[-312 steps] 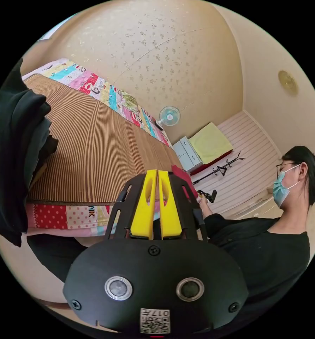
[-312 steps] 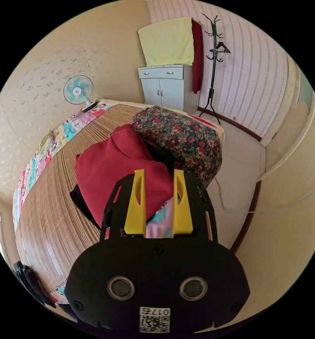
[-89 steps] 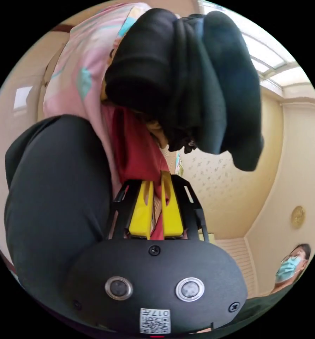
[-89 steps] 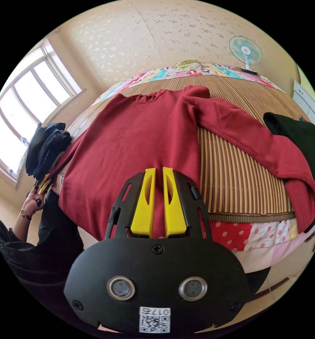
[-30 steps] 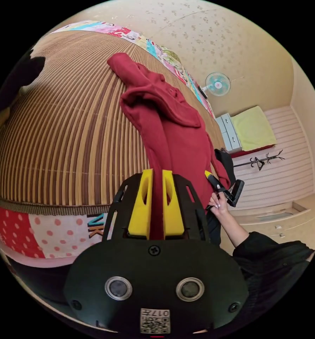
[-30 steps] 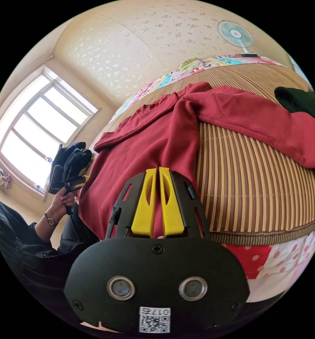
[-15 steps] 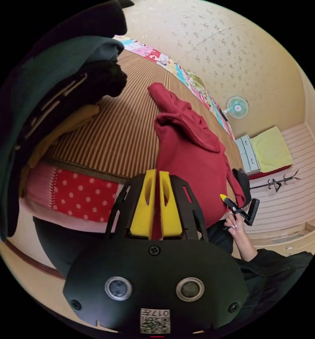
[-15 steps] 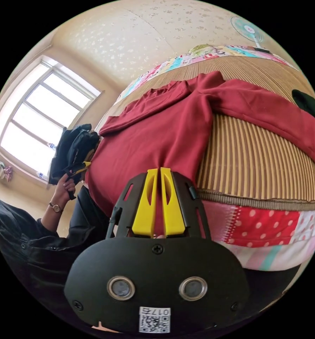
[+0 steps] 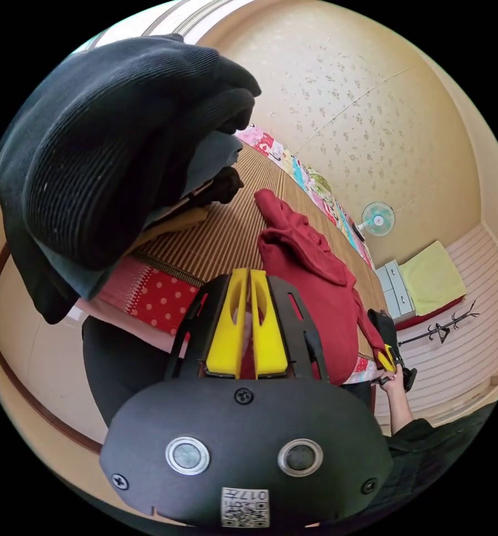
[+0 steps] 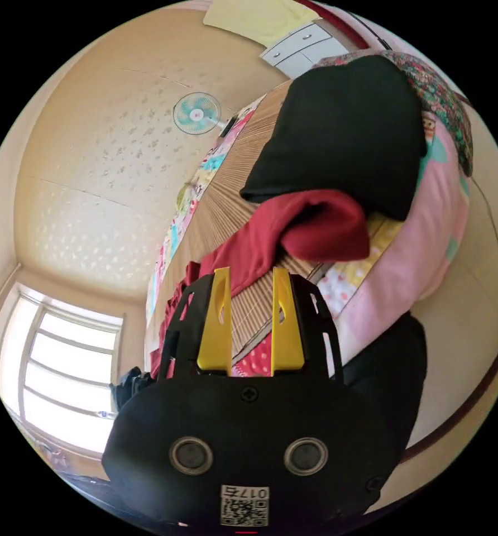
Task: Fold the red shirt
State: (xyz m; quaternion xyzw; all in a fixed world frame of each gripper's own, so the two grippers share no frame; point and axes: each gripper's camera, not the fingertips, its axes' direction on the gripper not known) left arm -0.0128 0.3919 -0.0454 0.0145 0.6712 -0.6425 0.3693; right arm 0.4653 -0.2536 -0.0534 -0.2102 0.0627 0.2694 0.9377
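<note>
- The left claw [image 9: 250, 321] is squeezed almost shut. A bit of the red shirt [image 9: 310, 290] shows between its two yellow jaws, so I think it is pinching the bottom edge of the shirt.
- The red shirt lies on the bed mat [image 9: 226, 240]. Its body runs across the mat and hangs over the near edge of the bed, by the left claw.
- The big change is with the right claw [image 10: 250, 321]. Half a second ago it was pinched shut on the bottom edge too. Now its jaws are wide apart with nothing between them. It has let go.
- The right claw's view has also swung around. It now faces the red sleeve [image 10: 310, 229] at the far side of the bed.
- The end of that sleeve is bunched up. It lies tucked just under a black garment [image 10: 344, 128], which sits on top of it.
- A pile of dark clothes [image 9: 120, 151] sits on the bed near the left claw, apart from the shirt.
- What this means: the pulling and smoothing of the bottom edge looks done on the right side. The next job is likely the sleeve.
- The sleeve must come out from under the black garment first. It could drag that garment along, so a slow pull would be best.
</note>
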